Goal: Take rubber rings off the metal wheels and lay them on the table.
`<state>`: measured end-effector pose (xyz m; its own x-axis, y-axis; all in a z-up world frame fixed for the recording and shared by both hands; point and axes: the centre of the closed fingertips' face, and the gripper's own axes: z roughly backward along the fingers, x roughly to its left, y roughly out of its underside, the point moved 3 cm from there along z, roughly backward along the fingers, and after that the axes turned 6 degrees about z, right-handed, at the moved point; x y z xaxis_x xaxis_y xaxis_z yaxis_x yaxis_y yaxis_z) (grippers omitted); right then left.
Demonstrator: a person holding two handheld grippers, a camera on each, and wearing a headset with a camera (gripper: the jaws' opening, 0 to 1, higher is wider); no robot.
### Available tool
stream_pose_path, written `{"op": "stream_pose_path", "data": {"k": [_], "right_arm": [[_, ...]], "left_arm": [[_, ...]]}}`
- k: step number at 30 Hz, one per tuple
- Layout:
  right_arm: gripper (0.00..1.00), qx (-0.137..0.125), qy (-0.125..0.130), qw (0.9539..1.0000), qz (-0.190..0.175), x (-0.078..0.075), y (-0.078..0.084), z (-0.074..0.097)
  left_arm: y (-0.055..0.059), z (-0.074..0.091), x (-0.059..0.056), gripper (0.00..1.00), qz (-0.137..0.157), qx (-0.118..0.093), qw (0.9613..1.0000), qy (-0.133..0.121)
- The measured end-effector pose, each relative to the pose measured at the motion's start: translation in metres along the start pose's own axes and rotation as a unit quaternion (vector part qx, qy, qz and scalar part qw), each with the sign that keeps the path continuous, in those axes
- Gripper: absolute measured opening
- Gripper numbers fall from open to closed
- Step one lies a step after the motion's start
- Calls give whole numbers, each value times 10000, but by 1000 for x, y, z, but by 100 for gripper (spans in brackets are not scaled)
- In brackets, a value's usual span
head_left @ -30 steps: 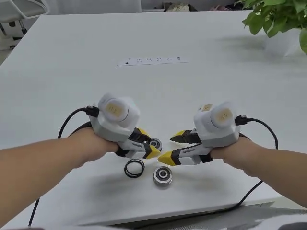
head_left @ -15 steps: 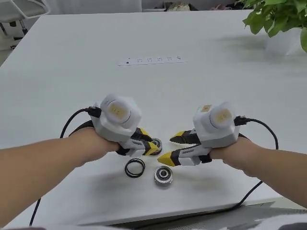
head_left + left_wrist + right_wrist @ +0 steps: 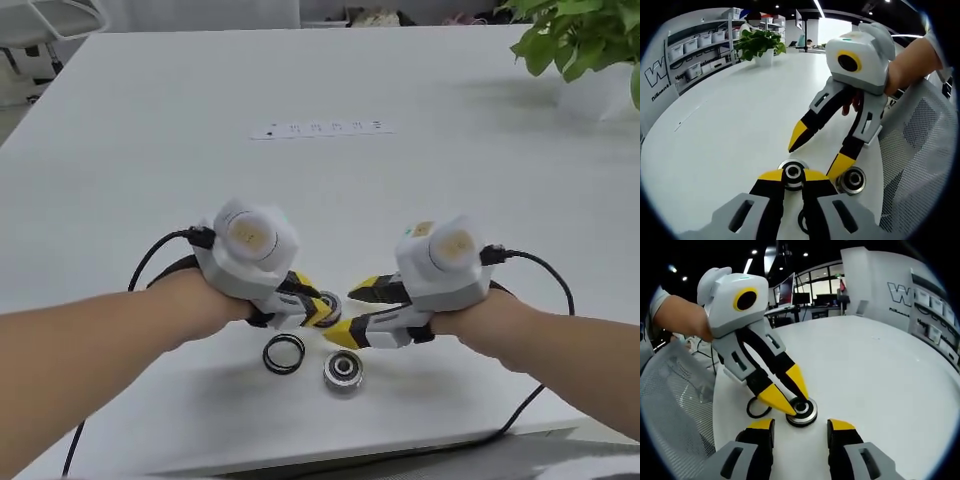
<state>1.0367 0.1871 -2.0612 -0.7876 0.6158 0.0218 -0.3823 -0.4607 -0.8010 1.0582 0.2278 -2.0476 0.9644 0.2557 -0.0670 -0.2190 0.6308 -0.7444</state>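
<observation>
The left tongs (image 3: 792, 176) are clamped shut on a metal wheel (image 3: 793, 169), hand tilted down toward the counter (image 3: 150, 150). The right tongs (image 3: 800, 426) gape wide, holding nothing. A second wheel (image 3: 342, 370) and a loose rubber ring (image 3: 283, 352) lie lower centre of the head view; the yellow tips partly hide the gripped wheel.

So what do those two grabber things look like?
The left gripper and the right gripper match: each has a chunky pale grey body, black jaws and pointy yellow tips. A black cable trails from the back of each one.
</observation>
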Motion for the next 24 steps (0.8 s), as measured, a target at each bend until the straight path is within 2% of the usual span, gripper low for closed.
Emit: {"op": "stream_pose_path", "data": {"k": [7, 14, 21, 24], "right_arm": [[35, -47, 61, 9999, -84, -4, -4, -7], [29, -48, 13, 10000, -12, 1, -4, -12], [25, -88, 20, 9999, -148, -2, 0, -8], [22, -22, 3, 9999, -116, -1, 3, -8]], "left_arm": [[1, 1, 0, 8, 93, -51, 9999, -26], [1, 1, 0, 8, 153, -38, 9999, -38], [1, 0, 0, 8, 167, -51, 9998, -64], [1, 0, 0, 8, 167, -56, 9998, -80]]}}
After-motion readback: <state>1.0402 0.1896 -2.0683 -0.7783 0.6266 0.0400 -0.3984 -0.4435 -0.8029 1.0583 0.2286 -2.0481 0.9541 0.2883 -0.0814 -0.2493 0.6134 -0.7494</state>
